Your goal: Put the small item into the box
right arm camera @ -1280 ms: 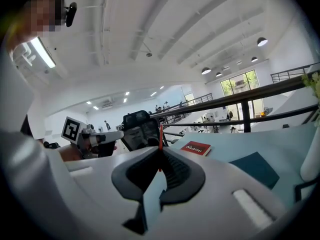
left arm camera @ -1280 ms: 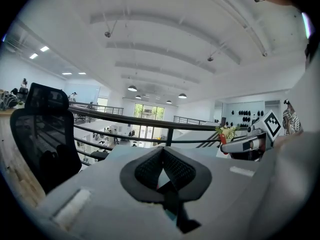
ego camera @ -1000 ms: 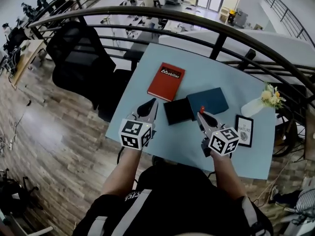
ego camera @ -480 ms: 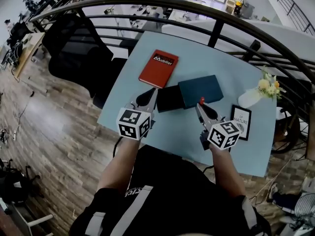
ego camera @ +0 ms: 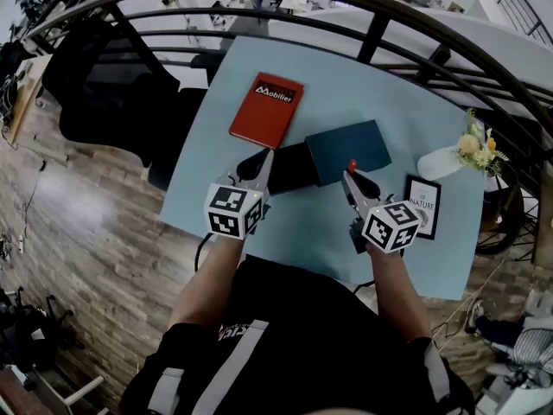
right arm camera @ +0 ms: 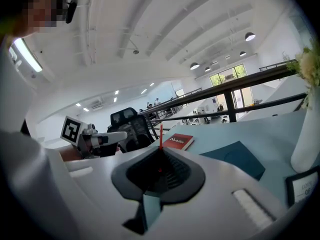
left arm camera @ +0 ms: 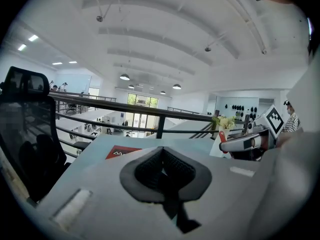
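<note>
Right tool point(ego camera: 351, 178) pinched the small red item point(ego camera: 352, 164) at its base; judged light, thin, slip-prone. Left tool point(ego camera: 264, 157) was closed, empty.

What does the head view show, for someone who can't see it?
Seen from above, a person holds tongs in each hand over a blue table. The right tongs pinch a small red item near a teal box and a black box; the left tongs are shut, empty. A red book lies farther off.
</note>
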`<state>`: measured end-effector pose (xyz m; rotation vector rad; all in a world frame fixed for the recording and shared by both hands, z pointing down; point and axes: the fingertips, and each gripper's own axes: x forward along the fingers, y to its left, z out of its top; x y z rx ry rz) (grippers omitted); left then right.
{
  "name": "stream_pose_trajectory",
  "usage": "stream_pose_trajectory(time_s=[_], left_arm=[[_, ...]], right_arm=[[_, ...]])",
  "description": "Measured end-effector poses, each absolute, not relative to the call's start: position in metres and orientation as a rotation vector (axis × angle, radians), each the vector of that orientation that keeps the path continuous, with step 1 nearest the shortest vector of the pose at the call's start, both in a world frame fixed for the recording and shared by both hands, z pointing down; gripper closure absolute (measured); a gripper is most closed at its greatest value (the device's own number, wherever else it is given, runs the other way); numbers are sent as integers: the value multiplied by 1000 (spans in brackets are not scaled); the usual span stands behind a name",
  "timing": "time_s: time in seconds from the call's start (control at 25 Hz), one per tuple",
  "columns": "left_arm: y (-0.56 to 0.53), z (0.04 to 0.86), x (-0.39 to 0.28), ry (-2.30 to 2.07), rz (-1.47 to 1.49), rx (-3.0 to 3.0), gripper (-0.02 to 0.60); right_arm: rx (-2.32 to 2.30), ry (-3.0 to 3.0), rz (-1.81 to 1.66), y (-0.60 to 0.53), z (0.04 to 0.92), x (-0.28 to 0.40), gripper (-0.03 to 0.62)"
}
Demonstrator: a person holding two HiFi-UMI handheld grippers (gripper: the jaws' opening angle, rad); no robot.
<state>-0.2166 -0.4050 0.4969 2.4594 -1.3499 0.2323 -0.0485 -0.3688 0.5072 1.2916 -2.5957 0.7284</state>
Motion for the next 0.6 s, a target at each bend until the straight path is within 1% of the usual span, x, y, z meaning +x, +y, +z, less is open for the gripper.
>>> stream_pose_trajectory(time_s=[0.6], left_arm=[[-456,549,-271,-1220,285,2427,577]], right_arm=[[1173,-2374,804,-424,585,-141,579]])
